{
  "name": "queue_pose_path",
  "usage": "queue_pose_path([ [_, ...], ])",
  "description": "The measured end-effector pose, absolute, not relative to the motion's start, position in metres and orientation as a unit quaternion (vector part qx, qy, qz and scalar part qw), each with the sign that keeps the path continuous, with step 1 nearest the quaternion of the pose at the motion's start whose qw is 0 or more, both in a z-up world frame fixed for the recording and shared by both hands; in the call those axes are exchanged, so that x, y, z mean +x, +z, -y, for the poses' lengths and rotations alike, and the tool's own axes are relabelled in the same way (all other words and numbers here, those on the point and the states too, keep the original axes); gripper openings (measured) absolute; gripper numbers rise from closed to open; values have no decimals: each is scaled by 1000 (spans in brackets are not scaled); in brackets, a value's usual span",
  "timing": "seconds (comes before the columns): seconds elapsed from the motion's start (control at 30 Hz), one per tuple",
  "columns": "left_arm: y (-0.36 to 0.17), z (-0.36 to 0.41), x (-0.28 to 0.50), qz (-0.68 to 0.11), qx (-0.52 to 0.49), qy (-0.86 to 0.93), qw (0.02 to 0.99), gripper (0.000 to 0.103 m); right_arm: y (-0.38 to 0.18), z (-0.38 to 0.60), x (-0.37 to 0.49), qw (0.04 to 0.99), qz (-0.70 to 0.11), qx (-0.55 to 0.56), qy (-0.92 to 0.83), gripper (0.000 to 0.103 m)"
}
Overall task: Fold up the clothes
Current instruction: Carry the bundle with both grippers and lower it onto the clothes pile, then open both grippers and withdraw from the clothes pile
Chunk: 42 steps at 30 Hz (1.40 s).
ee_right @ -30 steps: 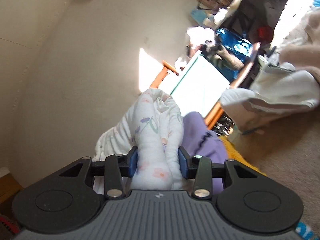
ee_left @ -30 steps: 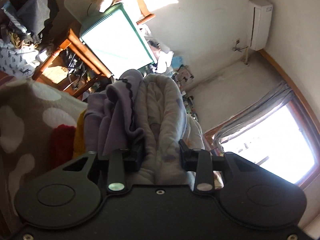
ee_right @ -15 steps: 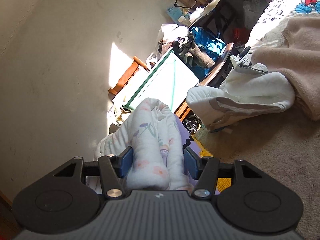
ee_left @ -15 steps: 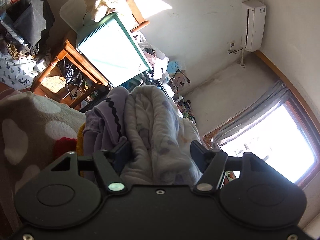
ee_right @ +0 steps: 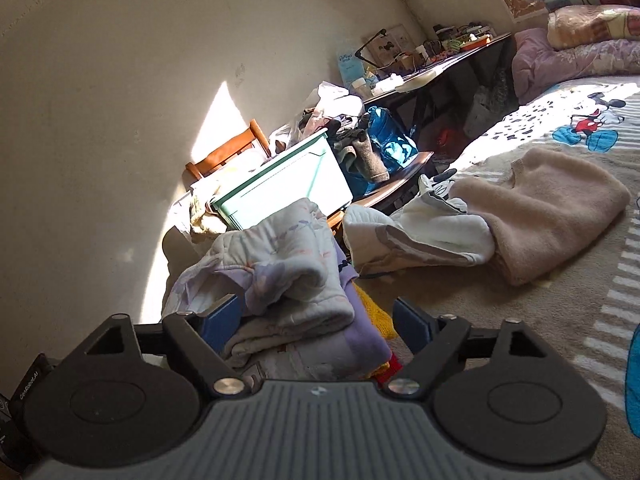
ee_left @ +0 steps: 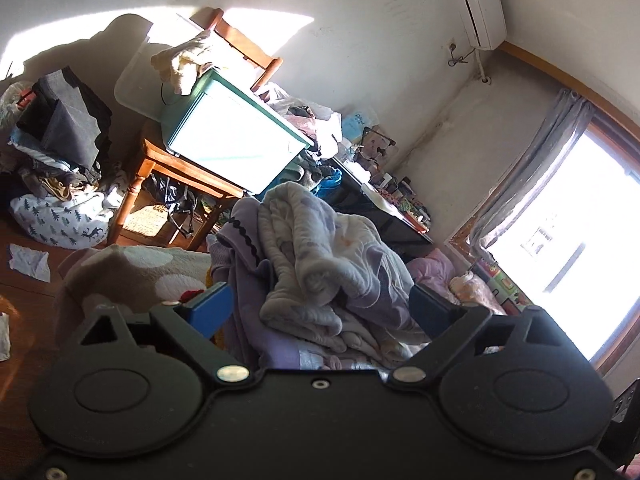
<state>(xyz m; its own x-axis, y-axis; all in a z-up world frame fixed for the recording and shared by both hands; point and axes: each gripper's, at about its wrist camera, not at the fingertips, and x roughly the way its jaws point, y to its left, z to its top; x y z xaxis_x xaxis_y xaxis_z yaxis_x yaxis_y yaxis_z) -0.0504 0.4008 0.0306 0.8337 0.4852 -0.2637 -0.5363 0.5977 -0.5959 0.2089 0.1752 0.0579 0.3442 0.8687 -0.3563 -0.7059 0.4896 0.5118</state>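
Covering bed (ee_right: 520,320), beige blanket (ee_right: 500,312); cluttered sunlit room.

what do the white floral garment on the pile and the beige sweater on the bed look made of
White floral garment: looks like soft quilted cotton, matte, with stitched puffy ridges. Beige sweater: seemingly fuzzy knit or fleece, matte, with a napped surface and ribbed edge.

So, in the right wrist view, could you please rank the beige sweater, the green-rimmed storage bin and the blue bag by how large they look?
1. beige sweater, clearly largest, though it lies nearer the camera.
2. green-rimmed storage bin.
3. blue bag, smallest; it is partly hidden by clothes and farther off, so its true size is unsure.
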Motion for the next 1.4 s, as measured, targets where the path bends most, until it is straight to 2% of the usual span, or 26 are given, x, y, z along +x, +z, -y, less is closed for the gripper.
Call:
queue_pose_path([
  [0.1,49,-376,-47,-84,-280,312,904,103,70,-163,181,829,-291,94,468,98],
  [0.2,64,-352,-42,-125,-221,331,909,103,82,-155,160,836,-288,67,463,103],
  [0.37,86,-318,-39,-174,-167,360,901,103,101,-141,126,846,-283,20,452,103],
  [0.73,121,-274,-61,-186,-124,350,910,103,123,-117,83,871,-251,-38,421,103],
  [1.4,124,-250,-89,-206,-66,383,898,103,136,-105,33,874,-248,-48,416,103],
])
